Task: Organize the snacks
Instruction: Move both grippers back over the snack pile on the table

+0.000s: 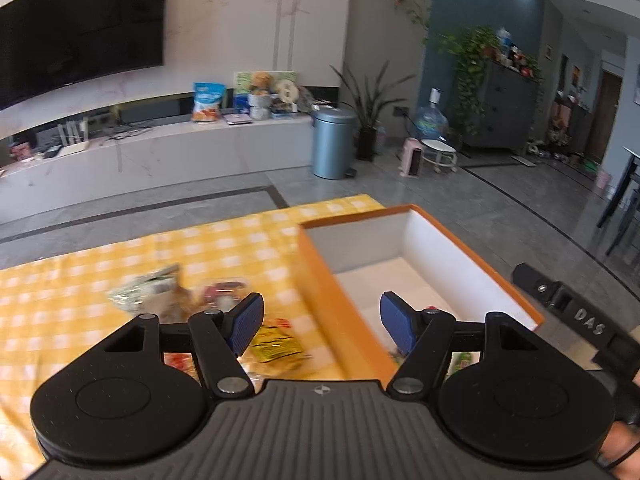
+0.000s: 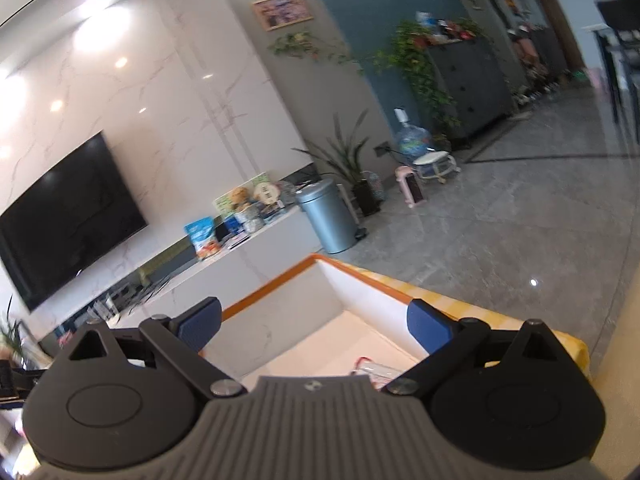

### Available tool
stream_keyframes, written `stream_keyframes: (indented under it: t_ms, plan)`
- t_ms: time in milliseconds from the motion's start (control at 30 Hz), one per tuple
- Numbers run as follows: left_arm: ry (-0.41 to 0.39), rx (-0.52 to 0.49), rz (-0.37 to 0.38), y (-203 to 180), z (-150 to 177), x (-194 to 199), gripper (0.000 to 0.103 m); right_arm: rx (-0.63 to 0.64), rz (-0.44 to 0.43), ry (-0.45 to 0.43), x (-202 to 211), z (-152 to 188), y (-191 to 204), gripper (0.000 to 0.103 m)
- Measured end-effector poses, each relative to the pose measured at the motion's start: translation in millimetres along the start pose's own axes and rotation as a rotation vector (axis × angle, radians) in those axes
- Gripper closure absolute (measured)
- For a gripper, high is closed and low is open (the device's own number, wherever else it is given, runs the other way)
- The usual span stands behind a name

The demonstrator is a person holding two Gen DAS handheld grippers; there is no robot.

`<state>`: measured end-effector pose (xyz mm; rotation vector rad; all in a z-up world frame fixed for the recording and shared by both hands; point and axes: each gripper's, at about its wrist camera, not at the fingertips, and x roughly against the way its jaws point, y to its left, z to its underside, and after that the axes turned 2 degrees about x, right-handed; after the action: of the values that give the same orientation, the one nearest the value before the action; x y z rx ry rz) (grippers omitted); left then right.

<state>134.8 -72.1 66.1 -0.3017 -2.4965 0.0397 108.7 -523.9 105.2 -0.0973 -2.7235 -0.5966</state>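
Left tongs (image 1: pixel 322 322) released, empty, straddling the orange box (image 1: pixel 340 300) wall at the tabletop's (image 1: pixel 120 256) far right corner. Right tongs (image 2: pixel 316 328) released above the box.

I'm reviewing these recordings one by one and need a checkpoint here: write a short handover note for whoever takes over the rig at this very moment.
Left tool: open, nothing between the pads, over the near wall of the orange box.
Right tool: open, empty, above the box interior.
Done: at least one clear packet lies in the box.
Left: several snacks remain on the yellow checked cloth, including a yellow packet and a green-white packet. Move them into the box.
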Motion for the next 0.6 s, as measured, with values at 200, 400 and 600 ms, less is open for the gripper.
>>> stream_keyframes:
  t_ms: [200, 400, 600]
  plan:
    - [-0.019, 0.056, -0.037, 32.2, 3.2, 16.1, 0.024, 0.066, -0.094, 0.031, 13.5, 2.3, 45.3, 0.006]
    - [-0.016, 0.113, -0.093, 75.9, 18.8, 23.5, 0.024, 0.148, -0.169, 0.098, 12.7, 22.5, 99.5, 0.006]
    - [-0.023, 0.261, -0.152, 135.7, 41.5, 24.7, 0.025, 0.242, -0.211, 0.169, 6.5, 54.6, 150.7, 0.006]
